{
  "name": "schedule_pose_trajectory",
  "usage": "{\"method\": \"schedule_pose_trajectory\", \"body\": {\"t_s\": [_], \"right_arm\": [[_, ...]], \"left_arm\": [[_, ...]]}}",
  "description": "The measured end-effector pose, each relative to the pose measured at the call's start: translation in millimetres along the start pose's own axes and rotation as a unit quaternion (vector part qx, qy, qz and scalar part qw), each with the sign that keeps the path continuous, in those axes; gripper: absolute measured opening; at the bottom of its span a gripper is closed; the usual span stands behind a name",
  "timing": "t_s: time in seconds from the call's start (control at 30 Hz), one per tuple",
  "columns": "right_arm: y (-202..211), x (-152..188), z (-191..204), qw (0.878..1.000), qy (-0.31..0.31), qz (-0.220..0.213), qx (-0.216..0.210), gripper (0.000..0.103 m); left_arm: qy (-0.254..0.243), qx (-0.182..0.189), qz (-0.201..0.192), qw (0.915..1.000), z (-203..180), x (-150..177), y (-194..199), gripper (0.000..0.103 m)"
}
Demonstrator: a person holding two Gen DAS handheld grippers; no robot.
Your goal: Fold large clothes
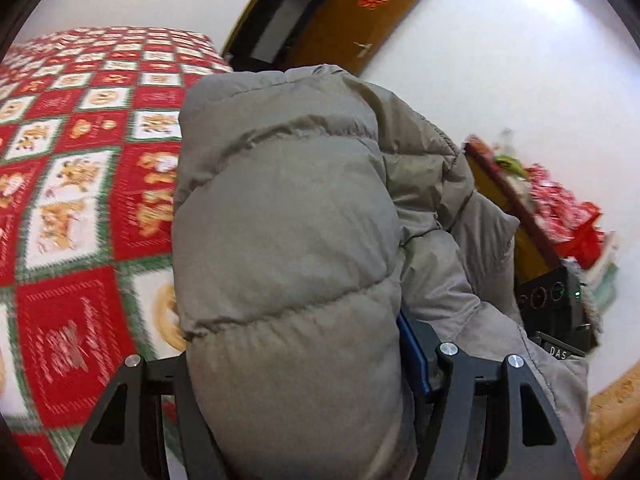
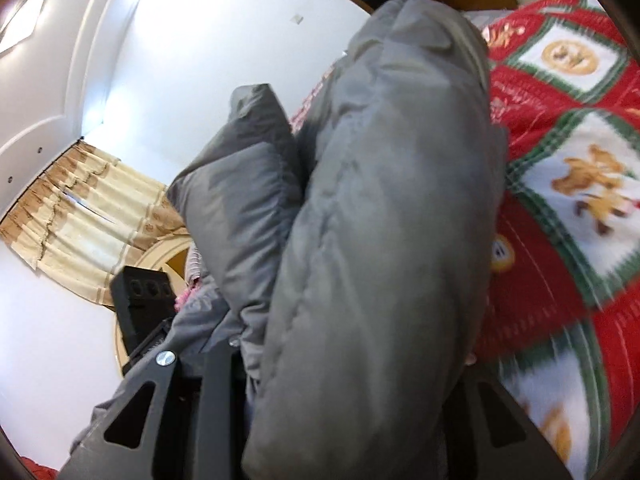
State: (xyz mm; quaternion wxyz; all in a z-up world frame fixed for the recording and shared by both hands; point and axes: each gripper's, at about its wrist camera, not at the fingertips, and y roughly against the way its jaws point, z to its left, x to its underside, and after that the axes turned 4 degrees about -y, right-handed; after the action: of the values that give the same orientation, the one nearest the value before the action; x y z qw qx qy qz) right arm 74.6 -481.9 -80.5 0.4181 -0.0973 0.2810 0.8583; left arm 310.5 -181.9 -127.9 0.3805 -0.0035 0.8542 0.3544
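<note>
A grey puffer jacket [image 1: 288,216] fills the middle of the left wrist view, held up above the bed. My left gripper [image 1: 304,364] is shut on a thick padded fold of it; the fabric bulges between the black fingers [image 1: 456,364]. In the right wrist view the same jacket [image 2: 384,216] hangs in bunched folds. My right gripper [image 2: 340,376] is shut on another thick fold, which hides the fingertips. The right gripper's body [image 1: 556,308] shows at the jacket's right edge in the left wrist view, and the left gripper's body [image 2: 140,300] shows at the left in the right wrist view.
A bed with a red, white and green patchwork blanket [image 1: 80,184] lies under the jacket, also in the right wrist view [image 2: 576,200]. A brown door [image 1: 360,12], a stand with red packages [image 1: 560,208], and beige curtains [image 2: 80,208] line the white walls.
</note>
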Motion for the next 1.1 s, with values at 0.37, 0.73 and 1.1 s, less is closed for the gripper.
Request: {"method": "schedule_pose_trajectory", "body": {"t_s": [0.37,0.73,1.1], "right_arm": [[114,19,55,0.977,0.117,-0.083,0.157,0.057],[25,5,169,0.908,0.331,-0.063,0.249,0.034],[-50,29,99,0.895,0.264,-0.055,0.355,0.025]], "left_arm": [[-0.020,-0.016,0.011,0.9996,3,7,3,0.067],[-0.052,-0.064,0.015,0.9965,-1,1,2,0.075],[0.073,-0.068,-0.033,0.9945,59,-7,46,0.089]]}}
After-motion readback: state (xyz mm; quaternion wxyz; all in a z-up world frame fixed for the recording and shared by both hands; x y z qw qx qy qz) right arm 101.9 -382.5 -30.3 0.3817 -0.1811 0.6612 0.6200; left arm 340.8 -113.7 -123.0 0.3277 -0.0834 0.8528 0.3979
